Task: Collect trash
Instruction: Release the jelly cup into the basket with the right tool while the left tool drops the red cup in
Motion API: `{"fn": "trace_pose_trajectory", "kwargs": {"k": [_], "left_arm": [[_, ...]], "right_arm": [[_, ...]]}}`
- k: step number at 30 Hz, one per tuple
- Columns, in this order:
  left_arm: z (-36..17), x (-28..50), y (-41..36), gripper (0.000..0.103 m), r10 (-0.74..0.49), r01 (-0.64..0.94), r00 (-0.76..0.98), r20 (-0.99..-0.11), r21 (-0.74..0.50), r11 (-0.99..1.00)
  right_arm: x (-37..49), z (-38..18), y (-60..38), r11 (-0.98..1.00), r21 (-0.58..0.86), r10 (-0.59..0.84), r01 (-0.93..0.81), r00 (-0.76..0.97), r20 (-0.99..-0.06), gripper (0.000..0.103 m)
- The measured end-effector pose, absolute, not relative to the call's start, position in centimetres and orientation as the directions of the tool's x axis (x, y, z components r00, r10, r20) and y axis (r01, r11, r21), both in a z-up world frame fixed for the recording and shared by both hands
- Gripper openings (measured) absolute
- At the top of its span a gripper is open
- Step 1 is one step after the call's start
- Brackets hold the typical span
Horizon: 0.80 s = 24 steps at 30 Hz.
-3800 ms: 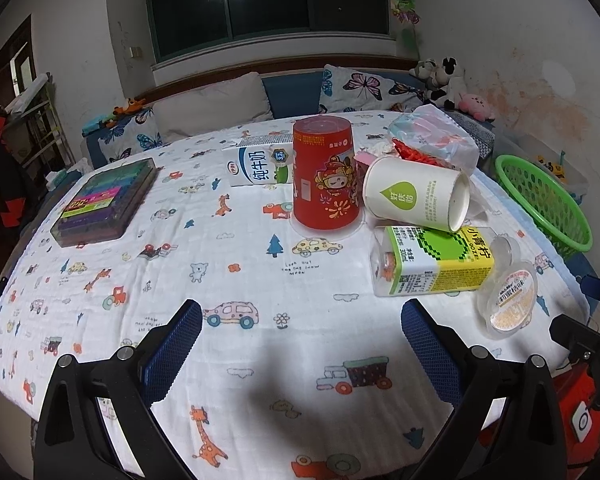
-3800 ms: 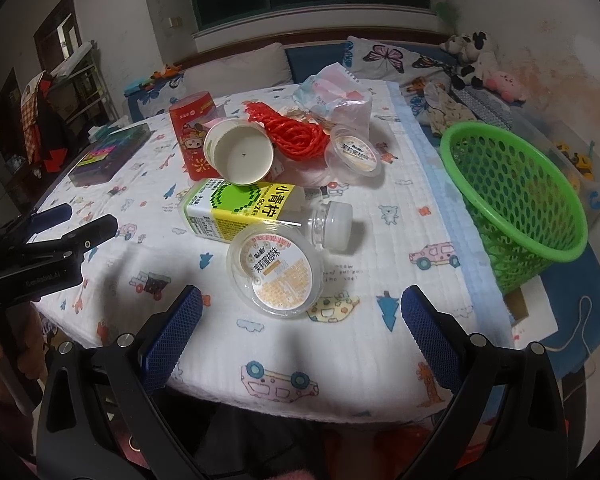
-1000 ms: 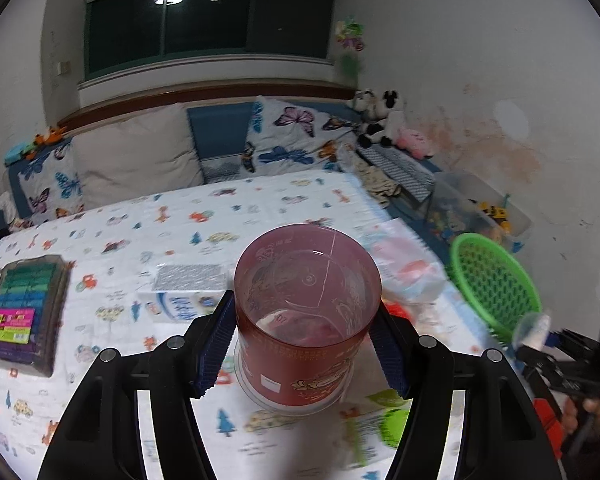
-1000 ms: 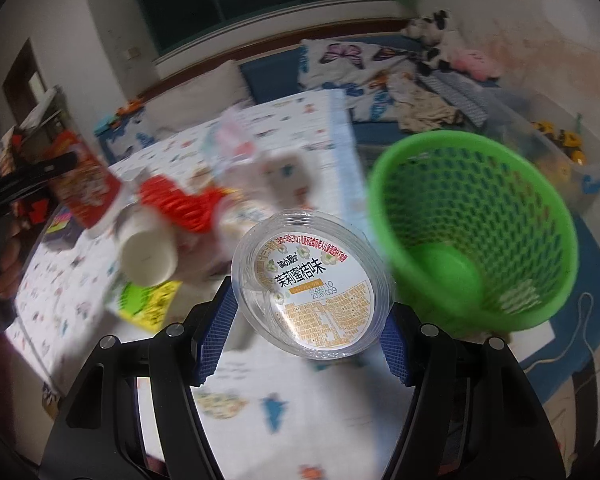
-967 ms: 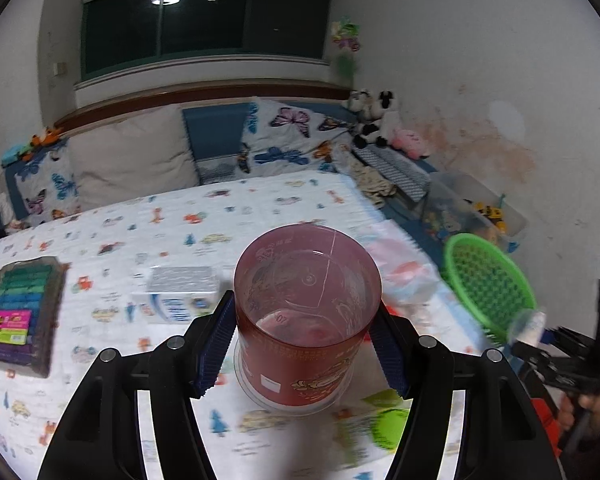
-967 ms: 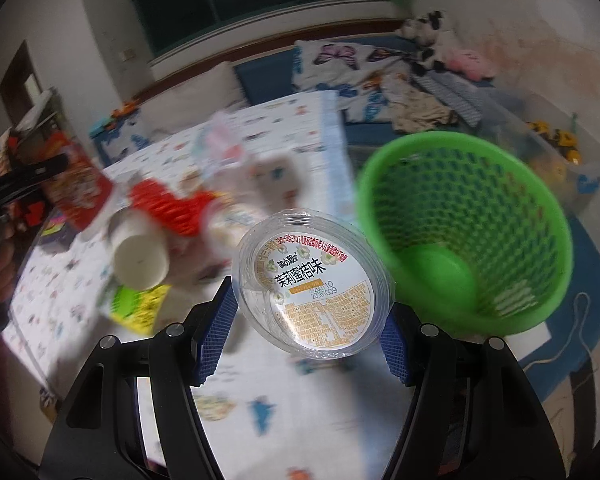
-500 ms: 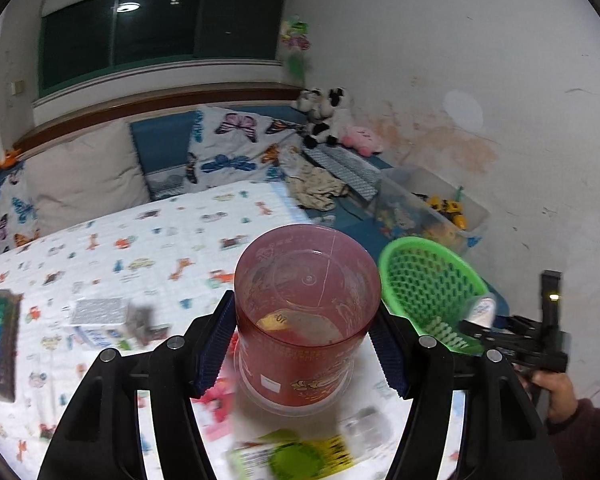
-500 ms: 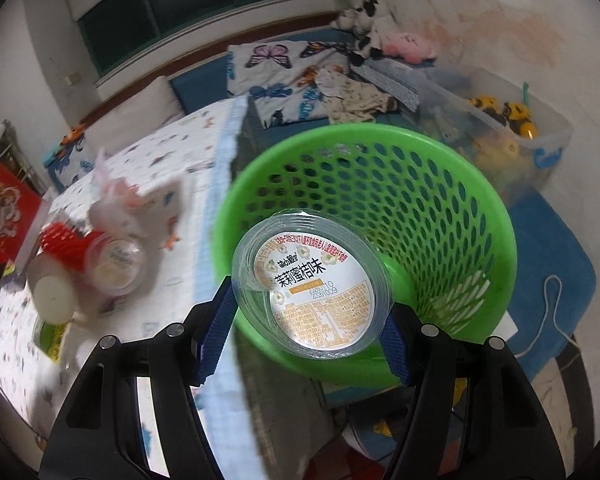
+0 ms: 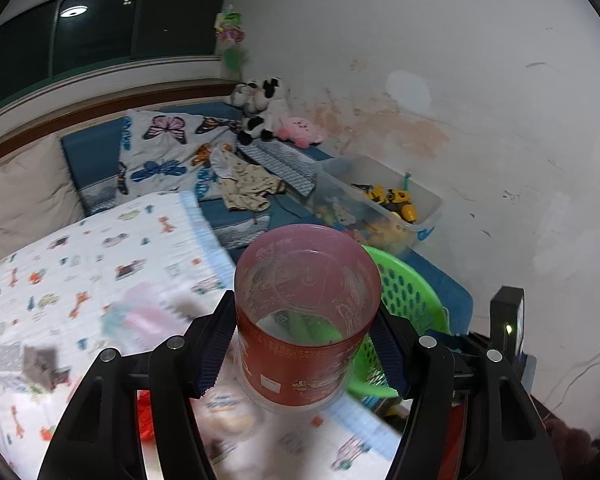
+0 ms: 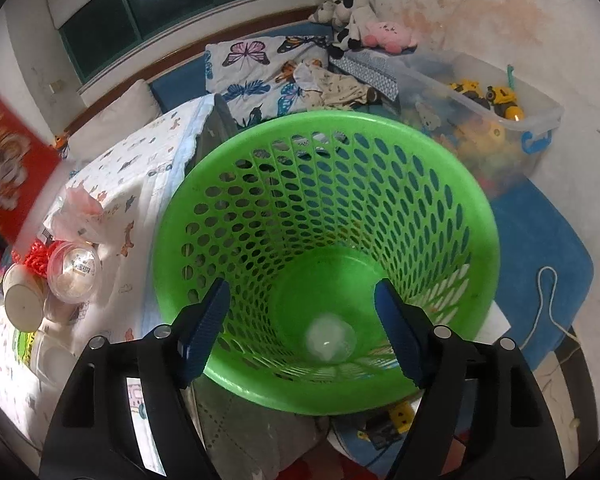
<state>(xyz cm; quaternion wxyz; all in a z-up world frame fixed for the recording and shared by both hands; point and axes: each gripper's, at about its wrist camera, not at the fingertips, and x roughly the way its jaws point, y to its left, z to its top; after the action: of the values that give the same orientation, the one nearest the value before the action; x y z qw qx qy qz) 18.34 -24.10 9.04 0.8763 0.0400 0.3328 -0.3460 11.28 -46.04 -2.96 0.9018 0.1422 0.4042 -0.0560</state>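
My left gripper (image 9: pixel 304 348) is shut on a red plastic cup (image 9: pixel 306 320), held above the table's right edge with the green basket (image 9: pixel 408 300) just behind it. My right gripper (image 10: pixel 302 328) hangs over the green basket (image 10: pixel 440 200); its jaws are opening and nothing is between them. The clear plastic cup (image 10: pixel 330 340) lies blurred on the basket's bottom. The red cup (image 10: pixel 8 160) shows at the left edge of the right wrist view. On the table remain a lidded clear cup (image 10: pixel 74 270), a white paper cup (image 10: pixel 22 300) and a red net (image 10: pixel 36 258).
The table (image 9: pixel 100 248) has a cartoon-print cloth. A clear toy bin (image 10: pixel 500 120) stands beyond the basket by the wall. A blue mat (image 10: pixel 540 240) and a white cord (image 10: pixel 548 300) lie on the floor. Pillows and plush toys (image 10: pixel 352 20) sit on the bench behind.
The right gripper let go of the clear cup, which dropped into the basket. The left gripper carried the red cup rightwards toward the basket.
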Motion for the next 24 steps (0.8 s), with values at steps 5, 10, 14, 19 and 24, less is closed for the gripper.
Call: {"fn": "trace_pose_trajectory", "kwargs": {"k": [5,10,14,19,24], "left_arm": [[7.9,19.1,-27.6,0.062,-0.589,0.652,0.510,-0.627,-0.165,0.740],[6.3,19.8,-30.7,0.062,-0.591,0.659,0.472,-0.654,-0.183,0.729],[5.1,20.0,-32.2,0.062,-0.604,0.669,0.435,-0.667,-0.210,0.713],[4.2,19.5,-33.4,0.064,-0.601,0.682,0.410,-0.687,-0.207,0.701],[4.5,18.6,-33.3,0.078,-0.616,0.696,0.412,-0.672,-0.205,0.689]], "right_arm": [[9.7,-2.3,-46.2,0.953,0.187,-0.025,0.239,0.676,-0.737,0.078],[7.9,-1.8,-46.1,0.949,0.188,-0.041,0.254,0.689,-0.724,0.080],[6.9,-1.7,-45.7,0.949,0.187,-0.046,0.253,0.698,-0.715,0.081],[6.0,-1.8,-45.4,0.947,0.200,-0.035,0.251,0.701,-0.713,0.082],[5.5,-1.7,-44.8,0.949,0.207,-0.022,0.238,0.705,-0.709,0.082]]}}
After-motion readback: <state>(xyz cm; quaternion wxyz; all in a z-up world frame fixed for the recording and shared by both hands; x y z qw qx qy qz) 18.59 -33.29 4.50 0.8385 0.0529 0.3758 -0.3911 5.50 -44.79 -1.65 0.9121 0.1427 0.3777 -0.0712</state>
